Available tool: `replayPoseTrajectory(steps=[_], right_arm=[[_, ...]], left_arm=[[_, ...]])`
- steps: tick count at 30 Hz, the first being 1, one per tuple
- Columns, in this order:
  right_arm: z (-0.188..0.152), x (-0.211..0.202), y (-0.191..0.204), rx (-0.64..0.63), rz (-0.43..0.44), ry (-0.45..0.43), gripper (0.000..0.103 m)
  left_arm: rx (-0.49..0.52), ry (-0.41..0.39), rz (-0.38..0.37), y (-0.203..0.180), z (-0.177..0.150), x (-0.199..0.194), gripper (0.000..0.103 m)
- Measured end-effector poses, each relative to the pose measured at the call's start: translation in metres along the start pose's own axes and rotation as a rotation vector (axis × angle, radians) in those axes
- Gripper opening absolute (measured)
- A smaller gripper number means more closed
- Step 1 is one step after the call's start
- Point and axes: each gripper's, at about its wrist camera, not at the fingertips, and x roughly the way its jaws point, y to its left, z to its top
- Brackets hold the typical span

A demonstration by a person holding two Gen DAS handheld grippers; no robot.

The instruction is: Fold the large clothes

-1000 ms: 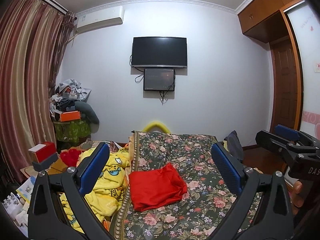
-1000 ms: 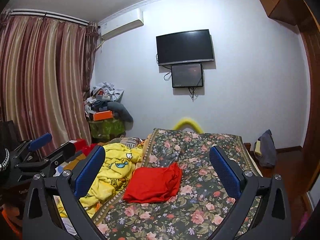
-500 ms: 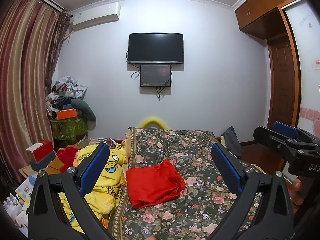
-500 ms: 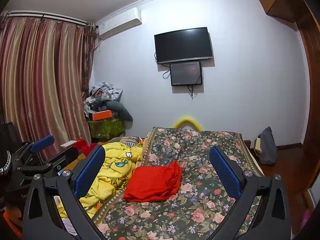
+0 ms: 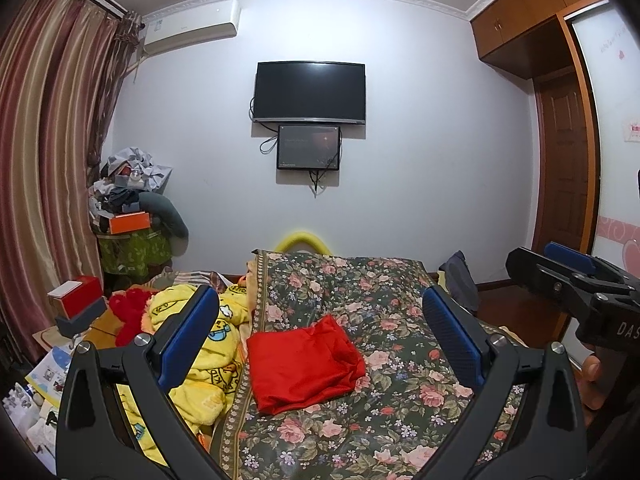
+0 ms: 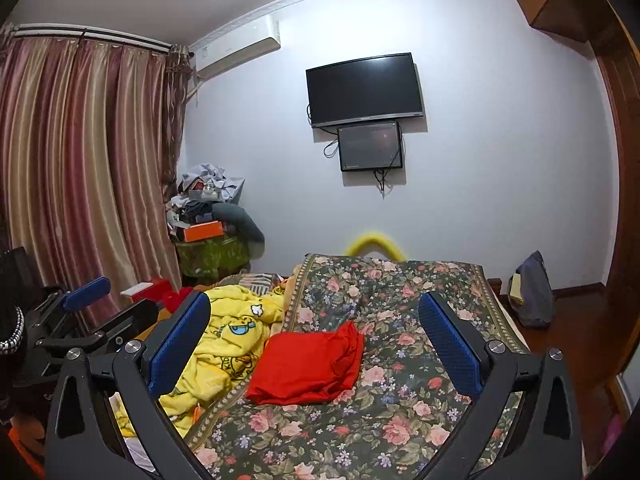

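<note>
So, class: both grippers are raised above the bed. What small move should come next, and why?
Probably lower the open left gripper toward the yellow garment heaped beside the floral cover. The red garment already lies folded, and the right gripper is open too, holding nothing.

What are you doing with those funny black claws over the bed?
A person is folding clothes with a hand-held gripper in each hand. Right now both the left hand-held gripper and the right hand-held gripper are open, held above the bed and gripping nothing. A folded red cloth garment lies on the dark floral bedspread. Beside it, a rumpled yellow cartoon-print garment sits in a heap, not folded yet.
</note>
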Motion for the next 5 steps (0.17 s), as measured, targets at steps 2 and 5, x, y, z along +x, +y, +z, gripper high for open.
replayPoseTrajectory(steps=[2, 5], right_arm=[[0.0002, 0.0007, 0.0, 0.001, -0.001, 0.002, 0.103], [-0.0002, 0.0016, -0.0001, 0.004, -0.001, 0.005, 0.103]], left_arm=[[-0.002, 0.0, -0.001, 0.0, -0.0004, 0.0001, 0.102], [0.0, 0.001, 0.004, 0.0013, -0.0007, 0.0003, 0.102]])
